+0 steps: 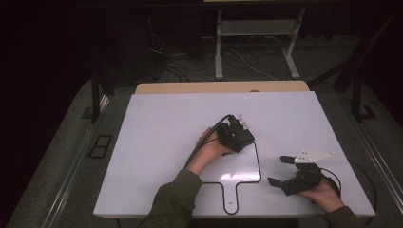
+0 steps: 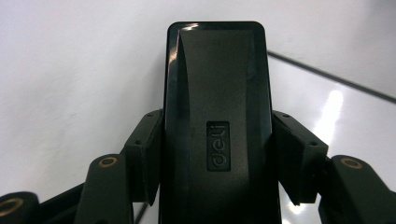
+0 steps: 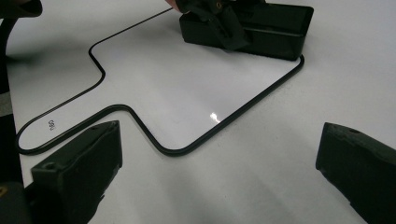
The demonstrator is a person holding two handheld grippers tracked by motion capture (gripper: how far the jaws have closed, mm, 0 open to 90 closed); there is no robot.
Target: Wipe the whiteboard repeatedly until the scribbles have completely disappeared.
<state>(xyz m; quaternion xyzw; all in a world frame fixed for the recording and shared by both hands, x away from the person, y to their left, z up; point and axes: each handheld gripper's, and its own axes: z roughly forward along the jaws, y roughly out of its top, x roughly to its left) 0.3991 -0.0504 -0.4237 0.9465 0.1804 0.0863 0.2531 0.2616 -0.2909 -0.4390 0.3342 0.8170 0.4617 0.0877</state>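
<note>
Black plastic, a deli-branded stapler (image 2: 217, 121), sat clamped between my left gripper (image 1: 236, 135)'s jaws near the middle of the white worktop (image 1: 157, 137), at the far right corner of the paddle-shaped outline (image 3: 140, 126). My right gripper (image 1: 280, 172) waited near the worktop's near right corner, jaws apart and empty. I judged the placing step under way; next I needed a gentle release inside the line.

Free room and obstacles: the white table (image 1: 157, 142) lies bare along its far and left edges. The black box (image 1: 241, 138) sits mid-surface; the paddle-shaped board (image 1: 237, 173) lies flat towards the near edge.
</note>
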